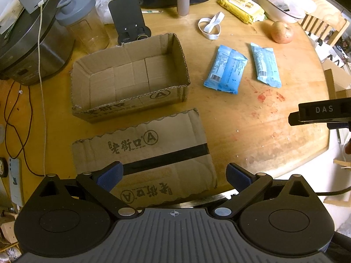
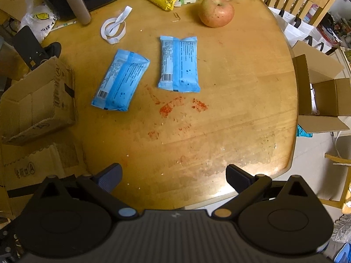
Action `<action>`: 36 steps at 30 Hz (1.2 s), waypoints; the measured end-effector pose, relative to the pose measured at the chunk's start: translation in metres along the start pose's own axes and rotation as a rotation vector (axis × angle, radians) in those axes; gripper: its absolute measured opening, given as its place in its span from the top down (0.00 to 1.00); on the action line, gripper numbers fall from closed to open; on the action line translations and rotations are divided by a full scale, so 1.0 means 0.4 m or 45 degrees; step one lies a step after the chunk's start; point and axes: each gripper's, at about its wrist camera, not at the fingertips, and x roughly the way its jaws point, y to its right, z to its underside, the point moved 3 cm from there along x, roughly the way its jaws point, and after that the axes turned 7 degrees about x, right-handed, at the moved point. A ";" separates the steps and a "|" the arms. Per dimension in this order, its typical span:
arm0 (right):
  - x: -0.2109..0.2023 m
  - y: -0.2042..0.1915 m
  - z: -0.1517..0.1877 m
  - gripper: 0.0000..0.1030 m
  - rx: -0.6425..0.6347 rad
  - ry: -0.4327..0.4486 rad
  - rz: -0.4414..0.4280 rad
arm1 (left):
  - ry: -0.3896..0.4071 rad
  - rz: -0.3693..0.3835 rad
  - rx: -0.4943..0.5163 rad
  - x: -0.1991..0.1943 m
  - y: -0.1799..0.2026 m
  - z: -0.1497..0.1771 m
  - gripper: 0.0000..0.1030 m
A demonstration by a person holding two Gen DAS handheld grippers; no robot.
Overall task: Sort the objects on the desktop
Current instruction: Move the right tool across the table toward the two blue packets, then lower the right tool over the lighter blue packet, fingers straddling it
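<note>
**Both claws empty, two blue packets waiting**

From your left wrist, the left gripper (image 1: 174,176) hangs with its fingers spread wide and nothing between them, over a flattened cardboard lid (image 1: 142,153). Just ahead sits the open cardboard box (image 1: 129,74), empty, probably the sorting bin. Ahead and to the right lie two blue packets (image 1: 226,70) (image 1: 265,65), flat and glossy.

From your right wrist, the right gripper (image 2: 173,175) is likewise spread and empty above the bare table (image 2: 219,131). The packets lie ahead, slightly left, barcodes up; their print is too small to read.
</note>
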 end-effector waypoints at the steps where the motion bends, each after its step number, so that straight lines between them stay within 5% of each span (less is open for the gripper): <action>1: 0.002 0.000 -0.004 0.00 0.000 0.000 0.002 | -0.001 0.000 0.000 0.001 0.000 -0.001 0.00; 36: 0.037 -0.008 -0.133 0.00 0.035 0.051 0.045 | -0.008 -0.005 -0.010 0.004 -0.003 -0.007 0.00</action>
